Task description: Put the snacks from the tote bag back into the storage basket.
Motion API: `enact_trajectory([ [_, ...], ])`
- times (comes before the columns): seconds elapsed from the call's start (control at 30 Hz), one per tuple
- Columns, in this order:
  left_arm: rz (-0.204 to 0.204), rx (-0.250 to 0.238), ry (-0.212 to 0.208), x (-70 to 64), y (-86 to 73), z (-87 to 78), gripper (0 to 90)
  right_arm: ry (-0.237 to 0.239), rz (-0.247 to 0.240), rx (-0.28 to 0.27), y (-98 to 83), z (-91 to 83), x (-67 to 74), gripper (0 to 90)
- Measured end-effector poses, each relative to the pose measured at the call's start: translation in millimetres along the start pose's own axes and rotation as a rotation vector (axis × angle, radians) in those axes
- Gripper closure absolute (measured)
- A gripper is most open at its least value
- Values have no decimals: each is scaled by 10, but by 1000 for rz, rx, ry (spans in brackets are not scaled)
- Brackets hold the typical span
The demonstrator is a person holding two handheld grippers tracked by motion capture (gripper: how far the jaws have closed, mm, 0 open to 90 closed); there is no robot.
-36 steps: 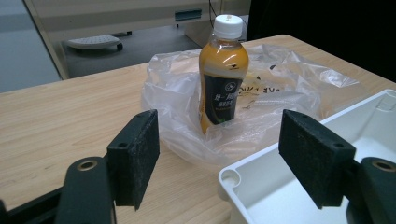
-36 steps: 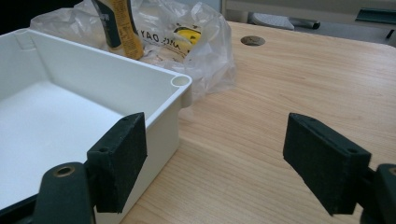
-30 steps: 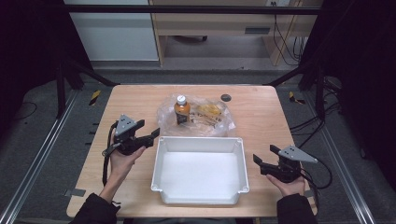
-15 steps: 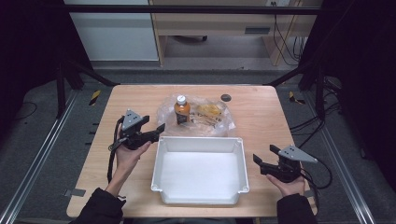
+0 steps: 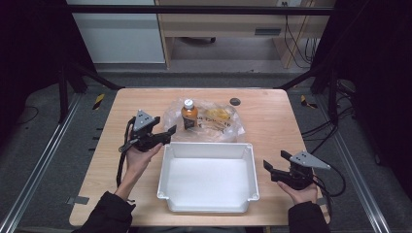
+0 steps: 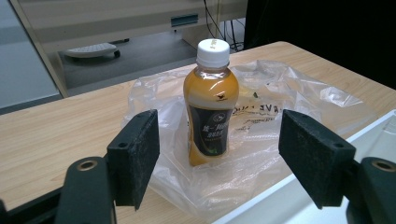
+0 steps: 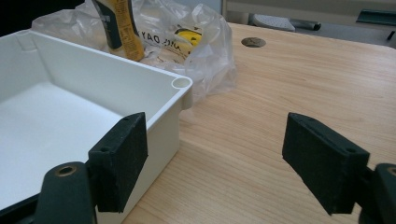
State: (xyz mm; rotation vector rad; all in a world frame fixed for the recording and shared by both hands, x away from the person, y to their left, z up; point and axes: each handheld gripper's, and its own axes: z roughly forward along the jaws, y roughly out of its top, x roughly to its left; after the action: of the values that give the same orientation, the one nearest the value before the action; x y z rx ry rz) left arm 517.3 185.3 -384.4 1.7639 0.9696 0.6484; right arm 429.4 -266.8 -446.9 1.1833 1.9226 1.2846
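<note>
Right in front of our left gripper [image 6: 219, 154], jaws spread wide with nothing between them, stands the orange drink bottle with a white cap [image 6: 211, 100] on a crinkly clear plastic bag [image 6: 299, 100]; we reckon a sloppy grab could snag the film or tip it. Our right gripper [image 7: 215, 158] hangs open too by the empty white plastic tray [image 7: 161, 84], and the bag seems to hold something yellow.

Black claws [image 5: 171, 131], grey plates, dark sleeves [image 5: 109, 213]
</note>
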Motion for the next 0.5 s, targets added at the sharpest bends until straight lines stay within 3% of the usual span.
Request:
enact_trajectory([
  [0.5, 1, -14, -5, -33, 113, 130, 288, 1, 3, -1, 2, -1, -5, 223],
])
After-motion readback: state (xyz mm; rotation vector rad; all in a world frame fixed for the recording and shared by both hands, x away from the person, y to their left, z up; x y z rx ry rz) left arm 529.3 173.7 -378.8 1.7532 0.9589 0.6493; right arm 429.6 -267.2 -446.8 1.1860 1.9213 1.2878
